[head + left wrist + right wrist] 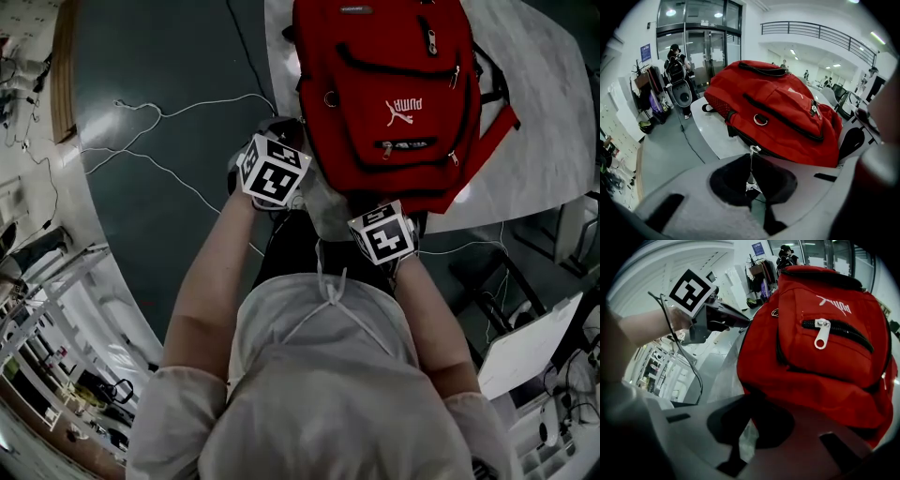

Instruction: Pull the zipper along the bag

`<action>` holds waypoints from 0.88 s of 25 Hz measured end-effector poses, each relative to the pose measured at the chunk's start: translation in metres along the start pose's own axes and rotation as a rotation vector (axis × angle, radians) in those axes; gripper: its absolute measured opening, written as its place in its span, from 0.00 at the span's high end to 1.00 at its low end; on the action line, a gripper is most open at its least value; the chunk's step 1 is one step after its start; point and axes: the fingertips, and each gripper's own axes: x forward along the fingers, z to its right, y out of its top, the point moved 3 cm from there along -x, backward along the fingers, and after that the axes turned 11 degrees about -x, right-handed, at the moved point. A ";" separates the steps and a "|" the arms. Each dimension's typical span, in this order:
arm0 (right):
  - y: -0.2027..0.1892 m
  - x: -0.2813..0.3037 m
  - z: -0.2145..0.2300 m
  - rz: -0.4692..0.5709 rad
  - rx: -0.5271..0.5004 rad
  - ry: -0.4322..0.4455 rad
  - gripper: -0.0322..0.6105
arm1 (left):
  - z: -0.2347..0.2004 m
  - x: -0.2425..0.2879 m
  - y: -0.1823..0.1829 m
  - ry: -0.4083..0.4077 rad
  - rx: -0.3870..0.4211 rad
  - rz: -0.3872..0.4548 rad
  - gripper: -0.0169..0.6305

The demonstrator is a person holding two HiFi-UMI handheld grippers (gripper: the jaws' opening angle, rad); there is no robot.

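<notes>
Red bag (394,84) on counter (534,141). Left gripper (751,187) jaws clamp the zipper pull (750,168); right gripper (746,411) jaws, narrow, apparently pinch the bag's edge.

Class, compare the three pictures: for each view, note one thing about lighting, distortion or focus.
Head view: dim overall, and the fisheye curves the table edge. Left gripper view: round black border, bright ceiling lamps, bag sharp, left tool soft close up. Right gripper view: washed-out background at left, right tool blurred, with a red tint.
</notes>
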 end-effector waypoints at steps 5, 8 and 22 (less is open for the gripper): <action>0.001 -0.001 0.000 -0.004 0.013 0.007 0.91 | -0.010 0.005 0.013 0.015 -0.019 0.029 0.94; 0.002 -0.001 0.000 -0.010 0.017 0.015 0.91 | -0.019 0.010 0.020 0.016 -0.051 0.047 0.94; 0.000 0.000 0.002 -0.002 0.062 0.045 0.91 | -0.034 0.025 0.031 0.027 -0.129 0.076 0.93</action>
